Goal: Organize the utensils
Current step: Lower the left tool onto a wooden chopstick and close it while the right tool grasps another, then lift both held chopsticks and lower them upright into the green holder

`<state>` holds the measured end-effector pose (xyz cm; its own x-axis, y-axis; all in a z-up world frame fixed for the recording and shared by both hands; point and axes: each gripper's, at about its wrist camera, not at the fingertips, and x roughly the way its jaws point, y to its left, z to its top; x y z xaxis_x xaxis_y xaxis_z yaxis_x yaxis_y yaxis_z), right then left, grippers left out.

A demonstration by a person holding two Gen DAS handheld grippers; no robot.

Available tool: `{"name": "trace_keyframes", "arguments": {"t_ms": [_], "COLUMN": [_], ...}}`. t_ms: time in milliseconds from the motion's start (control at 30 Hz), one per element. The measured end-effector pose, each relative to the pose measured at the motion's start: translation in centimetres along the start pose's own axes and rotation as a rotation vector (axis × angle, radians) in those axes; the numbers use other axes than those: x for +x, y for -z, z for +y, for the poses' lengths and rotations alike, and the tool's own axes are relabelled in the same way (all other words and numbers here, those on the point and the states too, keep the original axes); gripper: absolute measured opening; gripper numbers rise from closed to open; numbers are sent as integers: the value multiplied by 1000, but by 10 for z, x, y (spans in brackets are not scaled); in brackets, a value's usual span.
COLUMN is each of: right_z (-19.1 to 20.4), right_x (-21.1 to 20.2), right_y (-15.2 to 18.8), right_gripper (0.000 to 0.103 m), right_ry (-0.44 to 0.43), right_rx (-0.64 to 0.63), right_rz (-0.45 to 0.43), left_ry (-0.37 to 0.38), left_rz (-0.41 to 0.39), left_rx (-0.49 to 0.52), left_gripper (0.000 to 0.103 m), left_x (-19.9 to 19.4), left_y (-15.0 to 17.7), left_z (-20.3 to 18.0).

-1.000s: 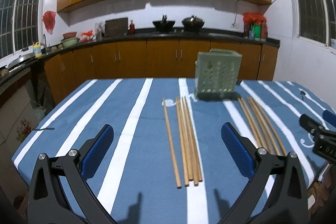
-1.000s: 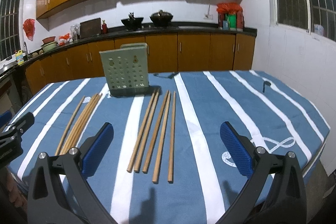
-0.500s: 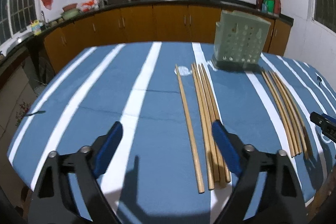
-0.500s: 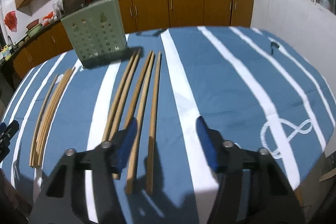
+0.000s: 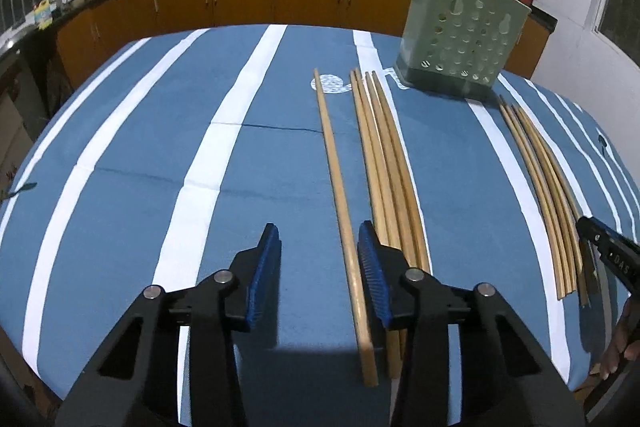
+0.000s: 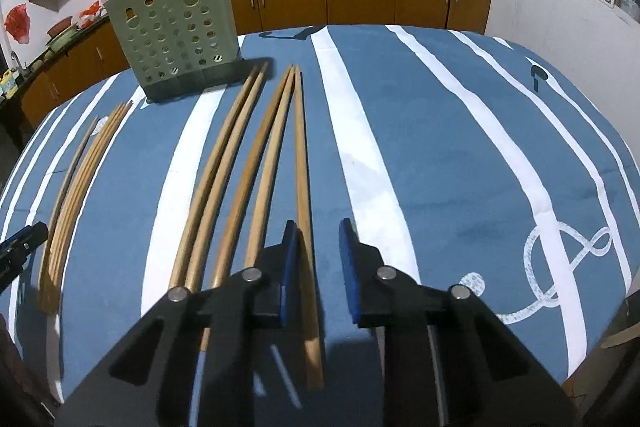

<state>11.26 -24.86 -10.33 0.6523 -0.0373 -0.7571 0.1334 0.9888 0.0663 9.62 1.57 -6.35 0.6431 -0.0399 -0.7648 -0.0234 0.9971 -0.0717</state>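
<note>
Blue striped cloth (image 5: 120,131) across most of both views. Green holder (image 5: 460,39) upright at upper right of left view, upper left of right view. Two chopstick groups flat on cloth, below holder. Left gripper (image 5: 319,267) low centre, jaws just closing, still parted; lone chopstick (image 5: 340,195) between pads, near right pad, contact unclear. Right gripper (image 6: 319,259) low centre, jaws just closing, narrow gap; rightmost chopstick (image 6: 302,167) beside left pad, apparently not pinched.
</note>
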Motion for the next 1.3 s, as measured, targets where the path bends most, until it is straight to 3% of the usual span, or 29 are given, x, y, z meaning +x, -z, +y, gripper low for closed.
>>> {"name": "trace_keyframes", "arguments": {"t_ms": [200,500,833,1300], "right_z": [-1,-3,-21,-20], "right_x": [1,7,36,31], "right_y": [-1,-8,-44,-38], "right_gripper": [17,8,8,8], "right_ry": [1,8,54,62], "right_rx": [2,-9,45,12], "right_rz": [-2,-4,-1,-7], "left_ry": [21,-5,-61,-52], "left_rz": [23,33,37,23], "left_rx": [33,81,63,82], "left_gripper": [24,11,9,8], "left_x": [5,12,37,31], "left_y": [-2,-11,-41,-34], "left_z": [-5,-6,13,11]}}
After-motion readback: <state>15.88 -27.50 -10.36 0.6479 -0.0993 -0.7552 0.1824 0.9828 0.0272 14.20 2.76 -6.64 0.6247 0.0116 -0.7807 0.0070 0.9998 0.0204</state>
